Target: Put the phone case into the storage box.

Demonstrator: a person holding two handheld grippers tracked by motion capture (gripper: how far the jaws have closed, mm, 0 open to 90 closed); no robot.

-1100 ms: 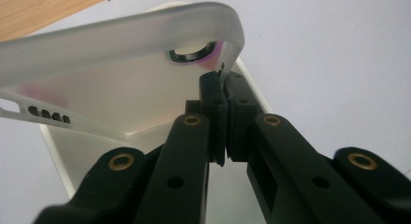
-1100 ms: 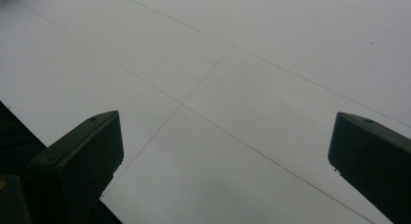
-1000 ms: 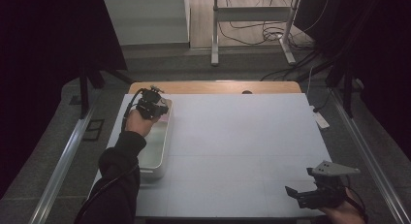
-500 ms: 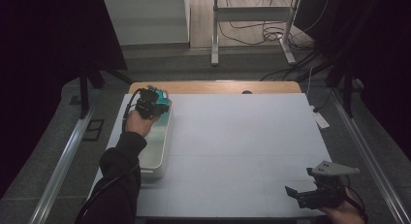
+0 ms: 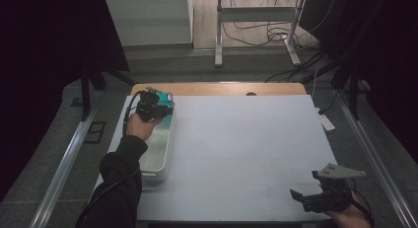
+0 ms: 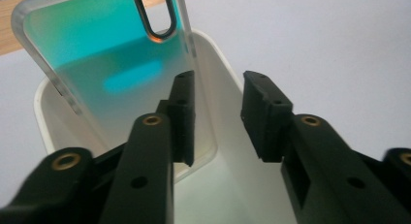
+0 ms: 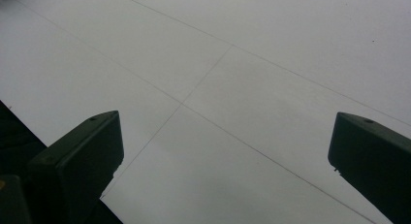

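Jaws of left gripper [image 6: 213, 120] just opening, phone case [image 6: 111, 64] (teal) seemingly released in tray [image 6: 218, 64].

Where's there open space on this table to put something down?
Most of the white table top is bare, from the white bin across to the right tongs. It is crowded at the left edge, where the left tongs and phone case sit in the bin.

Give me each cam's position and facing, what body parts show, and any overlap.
High view: above the near side, looking forward and down on the table; both forearms, left tool, right tool.
Left gripper view: on the left tool, facing the white bin and teal phone case; open jaws, just been opening, case beside them.
Right gripper view: on the right tool, facing bare table; wide jaws.
Shared: high and left views show bin and case.
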